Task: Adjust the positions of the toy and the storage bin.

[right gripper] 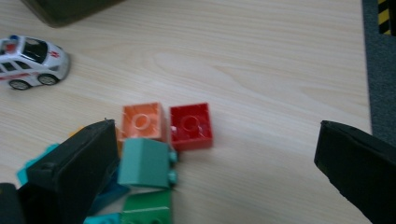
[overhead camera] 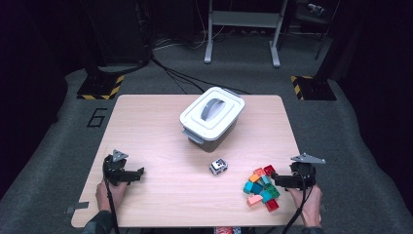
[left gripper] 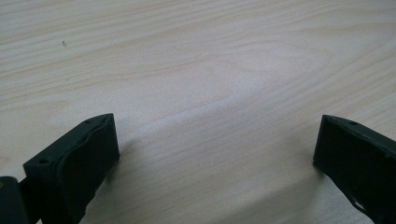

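A heap of coloured toy bricks [overhead camera: 262, 187] lies at the table's near right. My right gripper [overhead camera: 276, 180] is open at the heap's right edge, pointing left. Seen from the right gripper [right gripper: 217, 140], an orange brick [right gripper: 142, 120], a red brick [right gripper: 190, 125] and a teal brick [right gripper: 144, 162] lie between the wide-apart jaws, nearer the left one. A small white toy car [overhead camera: 218, 166] sits mid-table, also the toy car [right gripper: 28, 63] at upper left. My left gripper [overhead camera: 139, 172] rests open at the near left. Its own view has the left gripper [left gripper: 215, 140] over bare wood.
A white lidded box [overhead camera: 213, 117] with a grey handle stands at the table's far centre; its dark wall [right gripper: 65, 9] is at the top left. The wooden table [overhead camera: 156, 141] ends just right of the bricks, with grey floor [right gripper: 380, 70] beyond.
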The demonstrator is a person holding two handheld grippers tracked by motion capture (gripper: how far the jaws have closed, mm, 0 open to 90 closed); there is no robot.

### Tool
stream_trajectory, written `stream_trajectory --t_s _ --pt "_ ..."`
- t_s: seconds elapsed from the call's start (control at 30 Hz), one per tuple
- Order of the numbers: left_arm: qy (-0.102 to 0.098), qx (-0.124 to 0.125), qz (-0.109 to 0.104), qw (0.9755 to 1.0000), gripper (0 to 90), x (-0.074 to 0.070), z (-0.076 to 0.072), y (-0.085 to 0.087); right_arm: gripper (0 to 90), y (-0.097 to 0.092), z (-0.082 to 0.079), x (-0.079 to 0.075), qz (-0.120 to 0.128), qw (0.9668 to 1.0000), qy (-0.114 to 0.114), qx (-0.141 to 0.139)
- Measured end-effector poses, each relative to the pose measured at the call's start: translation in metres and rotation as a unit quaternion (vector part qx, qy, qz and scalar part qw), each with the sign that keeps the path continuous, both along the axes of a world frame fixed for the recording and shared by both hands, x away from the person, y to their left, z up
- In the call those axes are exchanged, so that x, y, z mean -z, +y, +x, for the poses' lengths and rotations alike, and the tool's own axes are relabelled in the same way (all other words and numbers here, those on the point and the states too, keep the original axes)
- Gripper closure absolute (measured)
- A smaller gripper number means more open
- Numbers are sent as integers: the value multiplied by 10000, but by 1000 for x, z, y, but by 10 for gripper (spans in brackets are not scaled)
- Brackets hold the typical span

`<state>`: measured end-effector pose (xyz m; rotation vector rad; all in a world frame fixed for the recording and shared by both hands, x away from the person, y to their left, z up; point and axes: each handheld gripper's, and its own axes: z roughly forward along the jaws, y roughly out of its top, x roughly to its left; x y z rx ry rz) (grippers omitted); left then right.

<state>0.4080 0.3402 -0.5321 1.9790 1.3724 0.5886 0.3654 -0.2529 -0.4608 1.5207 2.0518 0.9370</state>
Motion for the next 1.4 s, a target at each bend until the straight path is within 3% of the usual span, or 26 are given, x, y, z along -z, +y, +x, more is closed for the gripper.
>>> stream_trajectory --t_s 0.27,0.53,0.67,0.93,1.4 --pt "-3 11 -16 10000 0 0 0 0 0 44 12 -21 0 9994 52 -349" --pt "-3 16 -12 10000 0 0 0 0 0 80 24 -24 -92 9979 179 -620" --pt "4 27 -2 10000 0 0 0 0 0 107 31 -20 -90 9963 277 -810" --pt "4 27 -3 10000 0 0 0 0 0 144 41 -10 -205 9937 494 -982" --pt "5 27 -3 10000 0 0 0 0 0 178 55 14 -420 9885 961 -1089"
